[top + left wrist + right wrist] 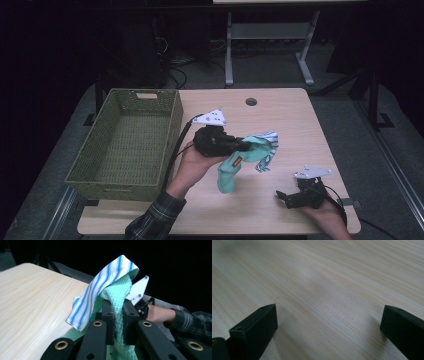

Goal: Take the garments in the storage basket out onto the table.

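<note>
A mint-green waffle-weave cloth (230, 170) with a white, blue-striped part (267, 145) hangs over the middle of the wooden table (280, 115). My left gripper (246, 145) is shut on it, held level and pointing right; the jaws pinch the green fabric (117, 315) while the striped fold (100, 287) drapes over the top. An orange tag shows on the hanging green end. My right gripper (282, 196) rests low at the table's near right, open wide, with bare wood (324, 302) between its fingers (257, 327).
A green woven basket (172, 130) with nothing visible inside stands along the table's left side. A round cable hole (251, 102) sits near the far edge. A metal-legged desk frame (270, 45) stands on the dark floor behind.
</note>
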Action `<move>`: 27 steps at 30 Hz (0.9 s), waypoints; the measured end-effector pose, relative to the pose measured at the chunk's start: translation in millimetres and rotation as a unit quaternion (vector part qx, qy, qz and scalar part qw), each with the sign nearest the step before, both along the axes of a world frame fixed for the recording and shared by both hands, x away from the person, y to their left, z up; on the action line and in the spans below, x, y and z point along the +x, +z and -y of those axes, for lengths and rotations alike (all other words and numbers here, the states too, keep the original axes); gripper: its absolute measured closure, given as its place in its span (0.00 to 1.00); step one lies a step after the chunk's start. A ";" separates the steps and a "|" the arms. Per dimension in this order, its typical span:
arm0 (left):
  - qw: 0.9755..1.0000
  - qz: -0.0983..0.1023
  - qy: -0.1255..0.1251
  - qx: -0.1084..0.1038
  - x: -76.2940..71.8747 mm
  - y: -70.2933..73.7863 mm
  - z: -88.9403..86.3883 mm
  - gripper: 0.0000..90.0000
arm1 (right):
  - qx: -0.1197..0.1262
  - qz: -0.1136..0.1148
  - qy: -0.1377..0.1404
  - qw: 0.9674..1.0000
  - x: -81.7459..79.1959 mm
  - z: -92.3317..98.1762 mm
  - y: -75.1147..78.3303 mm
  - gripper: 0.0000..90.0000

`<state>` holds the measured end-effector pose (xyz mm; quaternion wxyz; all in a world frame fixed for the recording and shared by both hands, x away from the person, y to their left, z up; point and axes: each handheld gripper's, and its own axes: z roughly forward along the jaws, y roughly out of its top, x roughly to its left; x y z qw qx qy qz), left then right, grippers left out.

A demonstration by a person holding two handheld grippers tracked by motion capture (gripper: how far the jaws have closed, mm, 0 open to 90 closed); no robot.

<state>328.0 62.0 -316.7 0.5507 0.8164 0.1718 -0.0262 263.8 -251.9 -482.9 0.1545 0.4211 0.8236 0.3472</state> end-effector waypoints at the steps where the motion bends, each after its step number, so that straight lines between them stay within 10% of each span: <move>1: 1.000 -0.001 -0.004 0.001 -0.3 -2.1 2.6 0.91 | 0.000 0.000 0.000 1.000 0.0 0.0 0.0 0.01; 9: 1.000 -0.021 -0.023 0.005 2.9 -19.4 14.8 0.91 | 0.000 0.000 0.000 1.000 0.0 0.0 0.0 0.01; 20: 0.995 -0.083 0.008 0.057 35.1 -70.2 2.2 0.91 | 0.000 0.001 0.001 1.000 0.1 0.0 -0.1 0.01; 27: 0.993 -0.087 0.031 0.072 42.5 -85.9 -3.4 0.91 | -0.001 0.001 0.001 1.000 0.1 0.1 -0.2 0.01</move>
